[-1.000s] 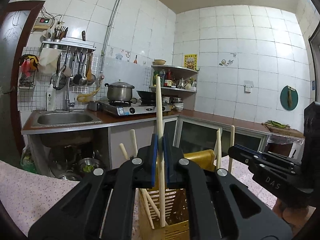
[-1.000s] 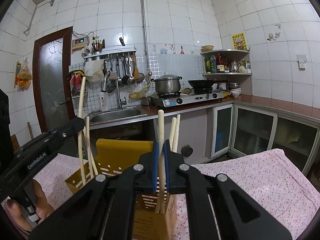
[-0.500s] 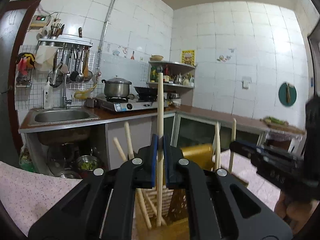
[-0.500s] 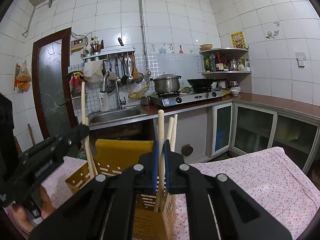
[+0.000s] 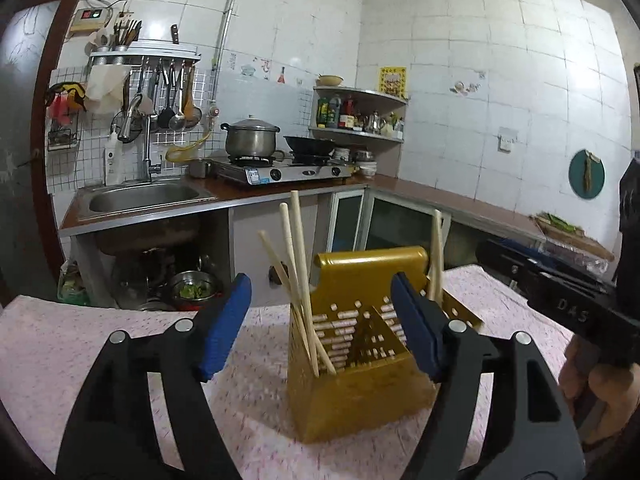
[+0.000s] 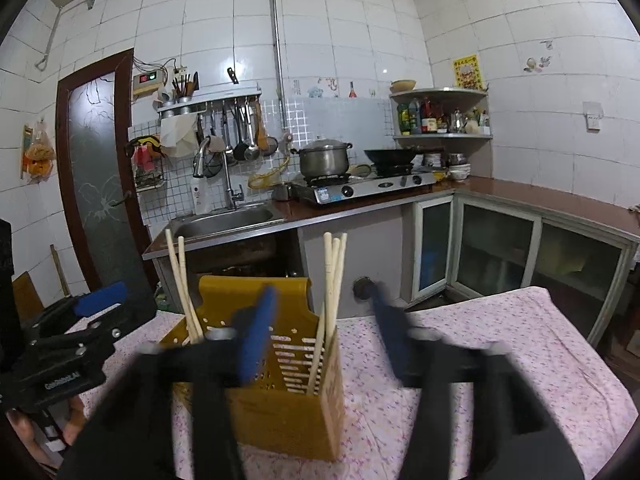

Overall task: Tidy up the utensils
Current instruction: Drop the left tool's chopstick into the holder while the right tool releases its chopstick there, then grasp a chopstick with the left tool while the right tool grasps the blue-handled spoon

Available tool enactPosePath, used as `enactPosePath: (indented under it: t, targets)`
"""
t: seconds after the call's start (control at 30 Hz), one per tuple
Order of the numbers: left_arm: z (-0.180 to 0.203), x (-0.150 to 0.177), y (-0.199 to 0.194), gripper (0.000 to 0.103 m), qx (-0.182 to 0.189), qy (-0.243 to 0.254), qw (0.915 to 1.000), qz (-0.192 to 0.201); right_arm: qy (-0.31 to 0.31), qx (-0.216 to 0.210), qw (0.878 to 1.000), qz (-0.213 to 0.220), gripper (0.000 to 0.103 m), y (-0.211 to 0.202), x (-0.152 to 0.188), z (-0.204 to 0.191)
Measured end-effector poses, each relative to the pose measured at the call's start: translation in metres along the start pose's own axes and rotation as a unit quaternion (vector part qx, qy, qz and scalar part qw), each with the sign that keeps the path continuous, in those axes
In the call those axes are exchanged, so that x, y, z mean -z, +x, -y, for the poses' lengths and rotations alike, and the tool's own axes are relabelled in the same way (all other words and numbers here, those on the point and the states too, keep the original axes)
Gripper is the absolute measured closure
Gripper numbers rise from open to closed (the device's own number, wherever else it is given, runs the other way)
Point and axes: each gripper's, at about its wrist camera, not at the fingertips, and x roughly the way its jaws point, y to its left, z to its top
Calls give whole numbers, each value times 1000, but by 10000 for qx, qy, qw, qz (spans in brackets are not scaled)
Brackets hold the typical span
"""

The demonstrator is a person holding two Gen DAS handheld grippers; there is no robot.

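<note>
Chopsticks (image 5: pixel 298 276) lean inside the yellow holder (image 5: pixel 360 364) on the flowered tablecloth (image 5: pixel 72 344). Left gripper (image 5: pixel 320 320) and right gripper (image 6: pixel 324 332) have both released theirs, jaws spread.

Right gripper (image 6: pixel 322 334), jaws spread and blurred, hovers before the yellow holder (image 6: pixel 280 408) of chopsticks (image 6: pixel 334 276).

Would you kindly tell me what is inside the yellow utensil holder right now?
The yellow utensil holder contains only wooden chopsticks in two groups, one at each end. Their lower ends and the holder's floor are hidden behind its walls.
</note>
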Motion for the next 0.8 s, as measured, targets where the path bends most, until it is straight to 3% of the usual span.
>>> enactPosePath:
  t: [0.1, 0.23, 0.53, 0.8]
  targets:
    - [2, 3, -21, 12, -32, 34, 9999, -137, -43, 100, 9998, -151, 49, -19, 7, 0]
    - [3, 18, -48, 5, -58, 9, 9990, -439, 3, 198, 9986, -489, 49, -44, 26, 1]
    - [0, 74, -76, 5, -252, -66, 9873, -1564, -27, 296, 9884, -1488, 48, -89, 82, -6]
    - [2, 116, -81, 5, -240, -41, 9746, -2226, -120, 205, 9744, -2235, 48, -109, 137, -25]
